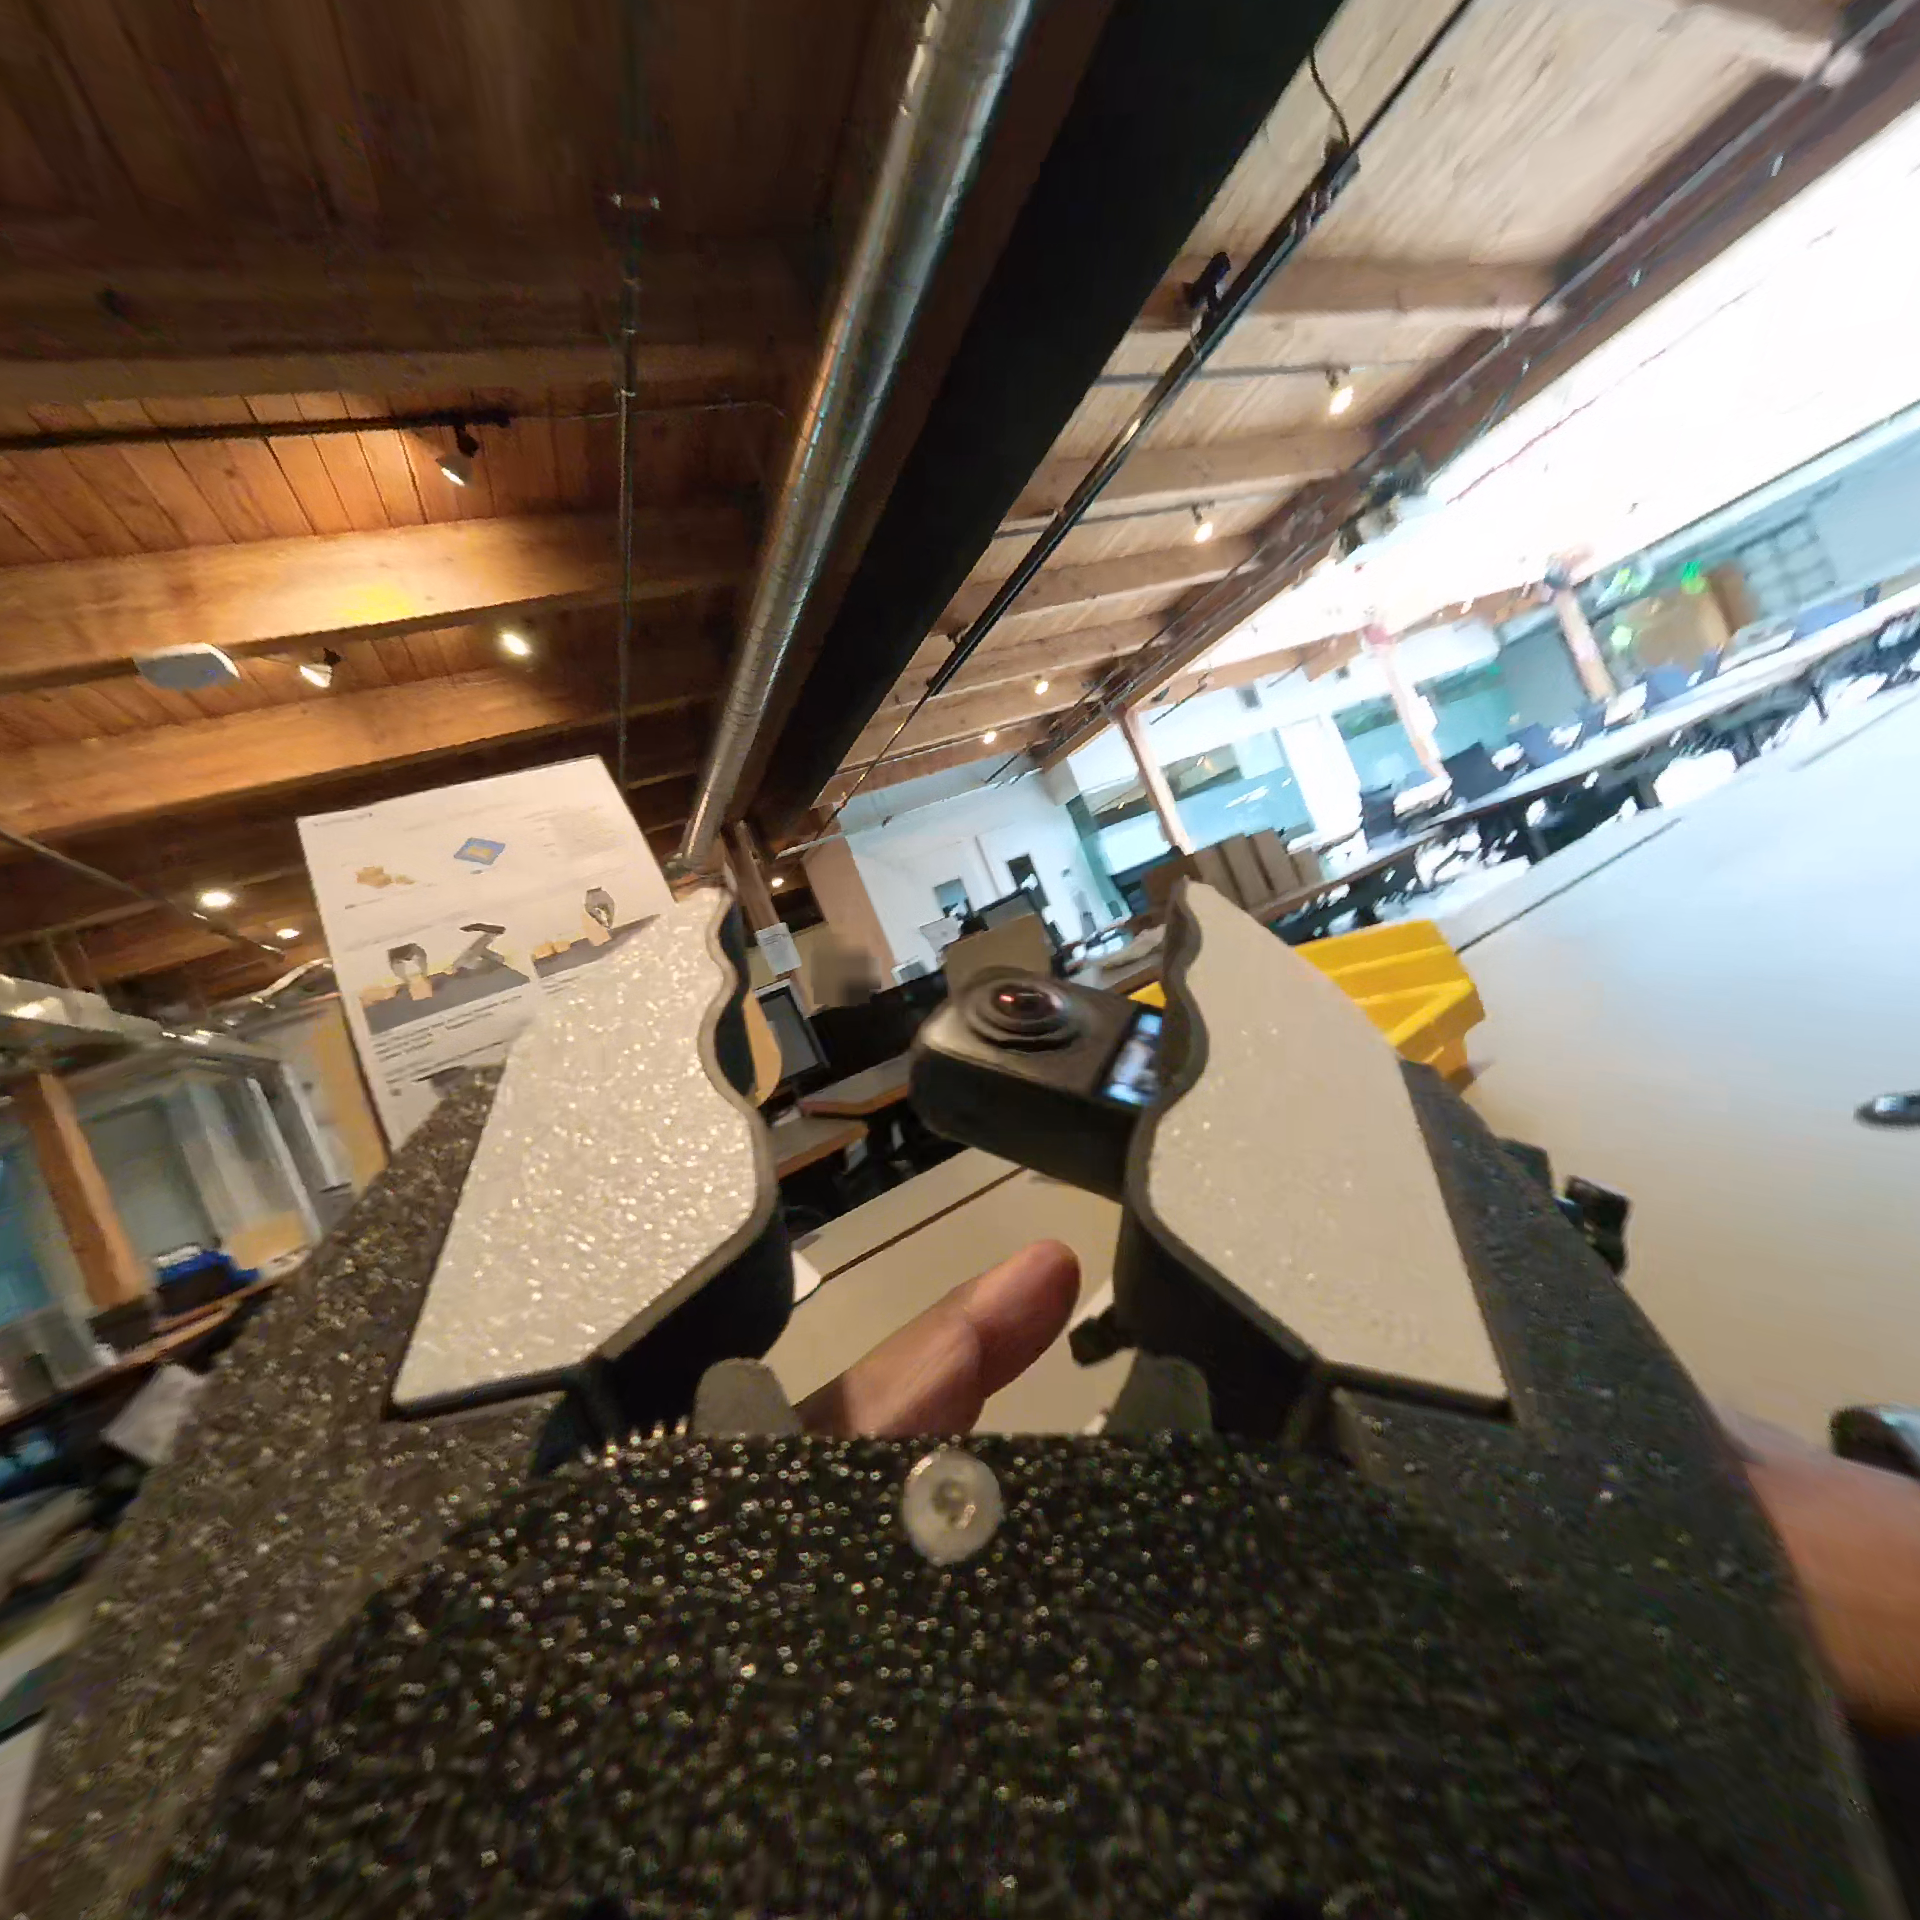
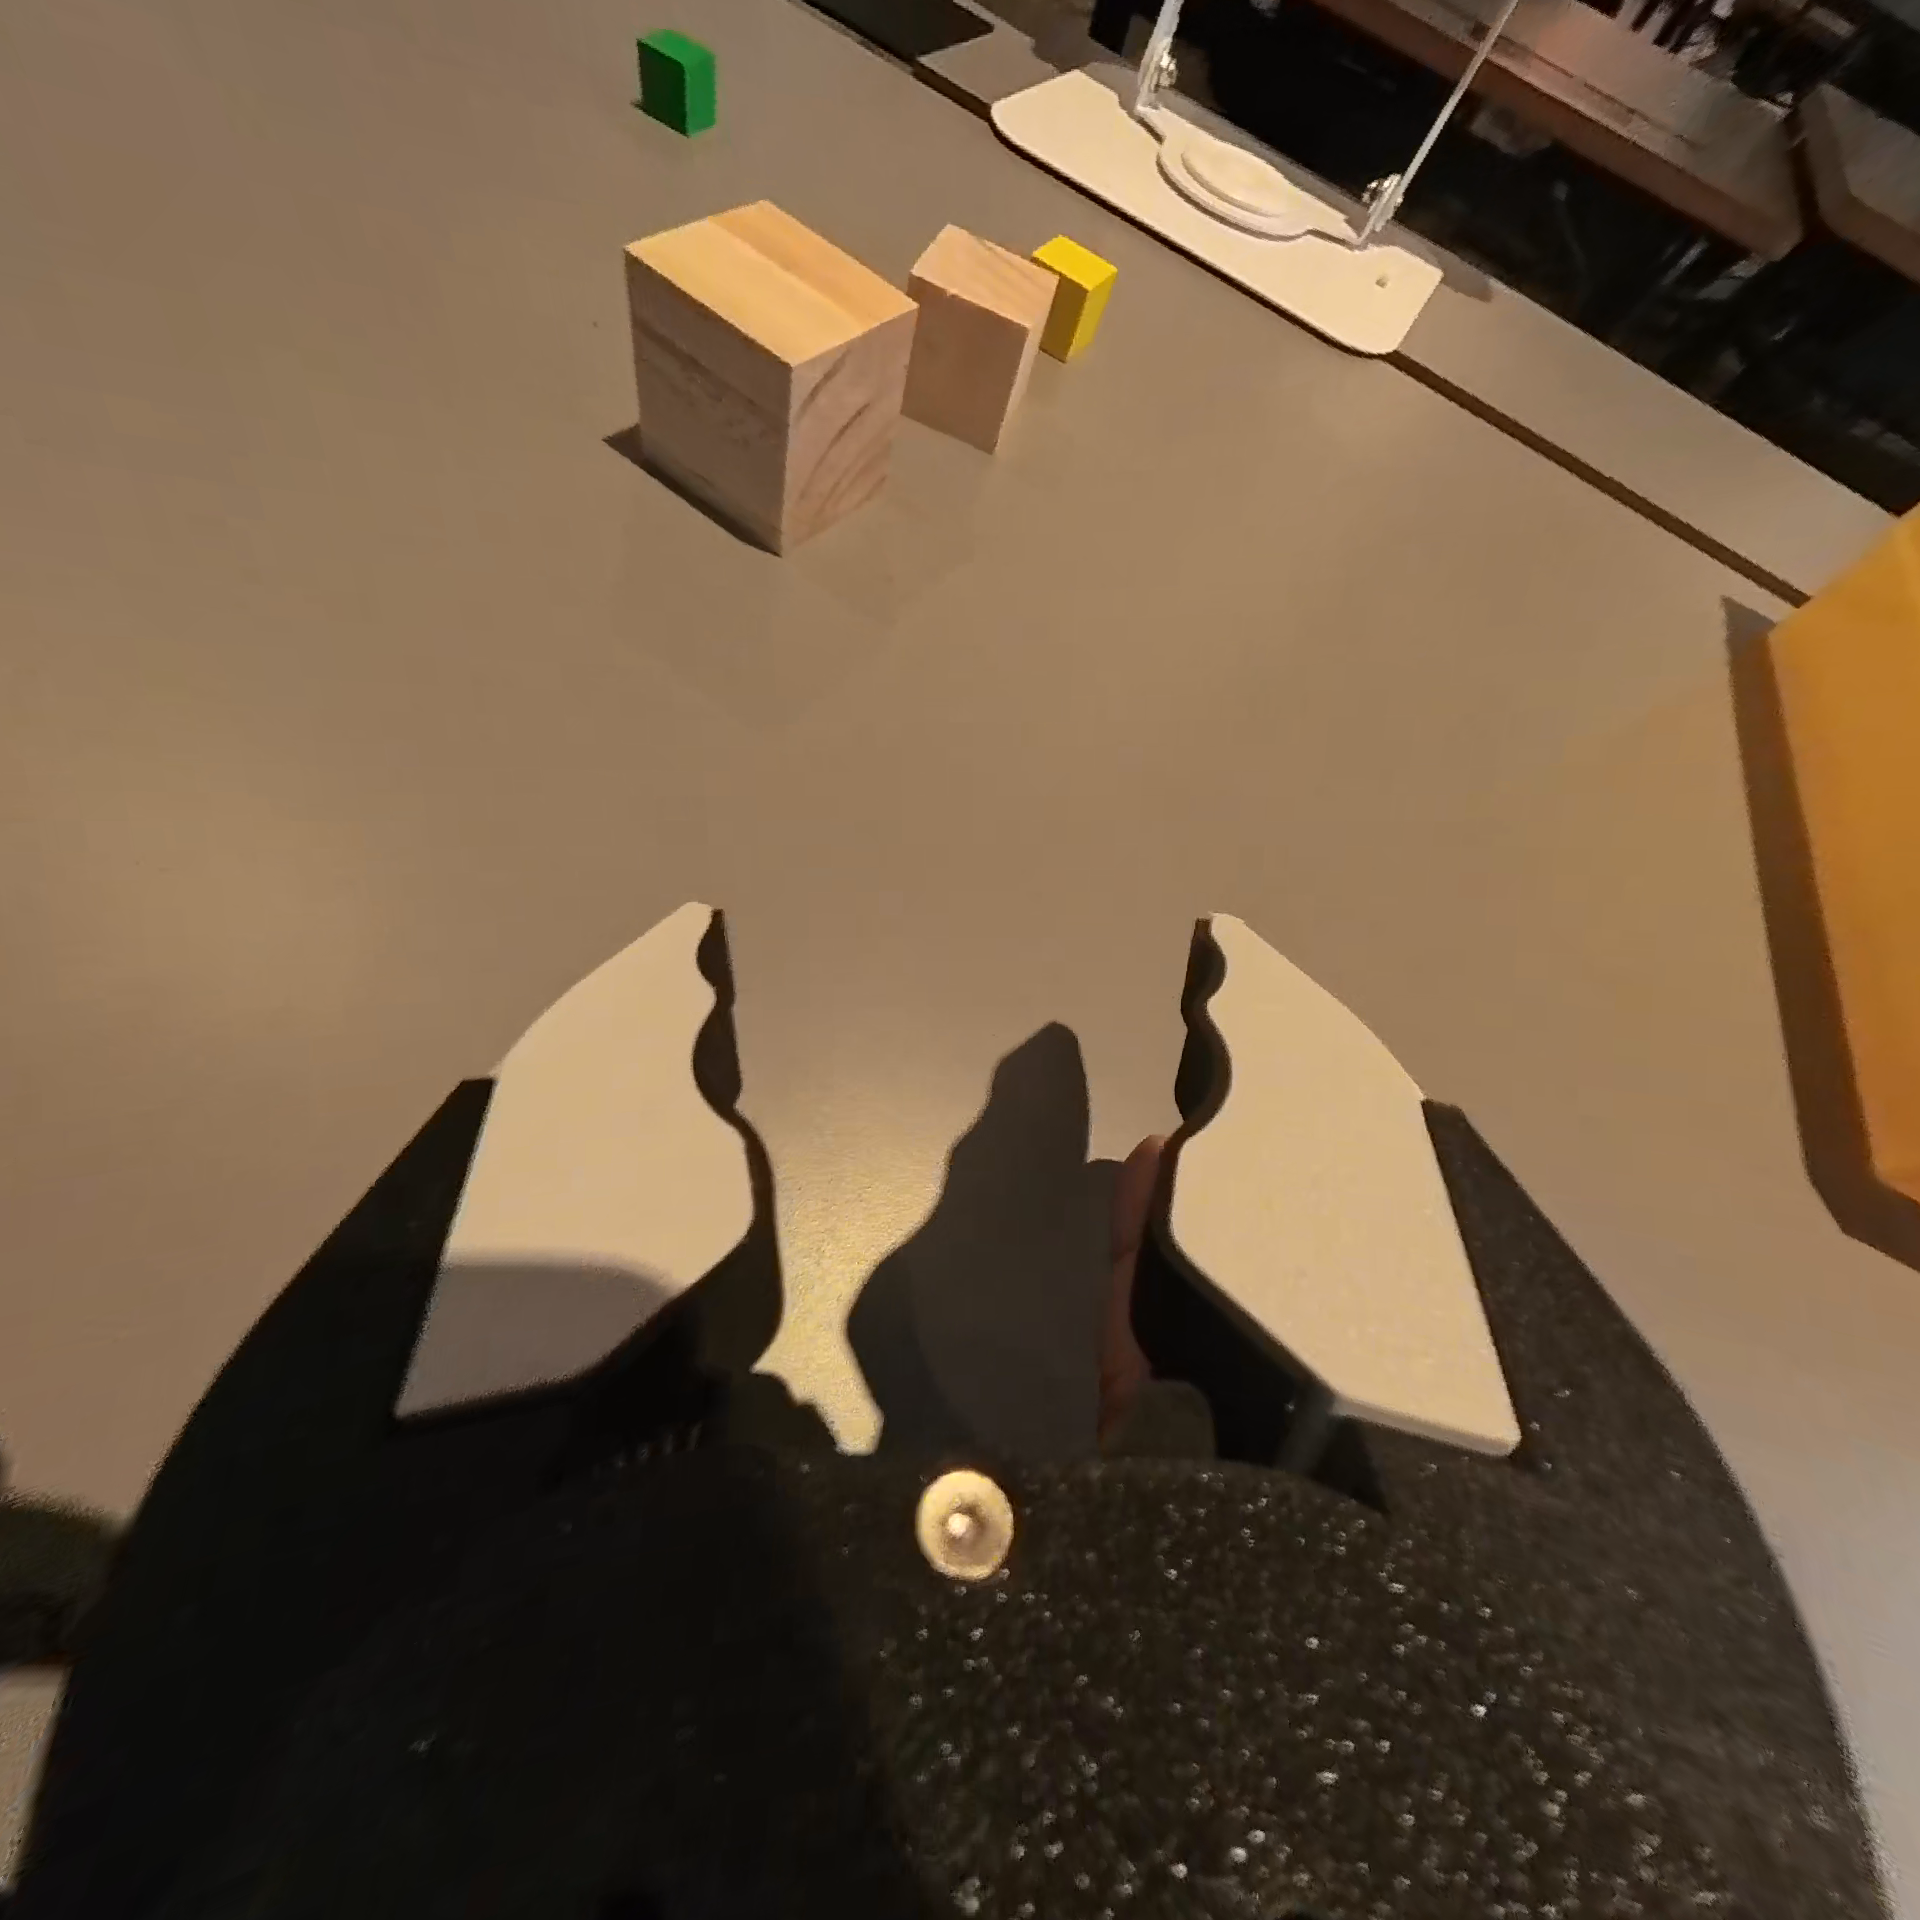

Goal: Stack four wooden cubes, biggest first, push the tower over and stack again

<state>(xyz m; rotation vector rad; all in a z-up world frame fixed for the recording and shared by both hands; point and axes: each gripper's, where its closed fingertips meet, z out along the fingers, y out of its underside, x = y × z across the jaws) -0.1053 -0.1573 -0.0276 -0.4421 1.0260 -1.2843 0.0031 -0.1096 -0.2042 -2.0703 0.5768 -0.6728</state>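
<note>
In the right wrist view several cubes sit apart on the grey table (image 2: 416,675). A big plain wooden cube (image 2: 764,379) stands at the far middle. A smaller plain wooden cube (image 2: 977,338) stands just right of it. A small yellow cube (image 2: 1075,296) sits behind that one. A small green cube (image 2: 677,81) sits far back. My right gripper (image 2: 956,925) is open and empty, well short of the cubes. My left gripper (image 1: 951,914) is open and empty, tilted up toward the ceiling. No cube shows in the left wrist view.
A white stand base with a clear plastic holder (image 2: 1236,187) sits at the table's far edge. A yellow bin shows at the right (image 2: 1849,883) and in the left wrist view (image 1: 1392,987). A black camera (image 1: 1039,1060), a finger (image 1: 956,1340) and a poster (image 1: 478,914) lie ahead. Some 20 cm of space lies between my two pairs of fingers. My left tips are about 30 cm from the big plain wooden cube (image 2: 764,379), my right tips only 15 cm.
</note>
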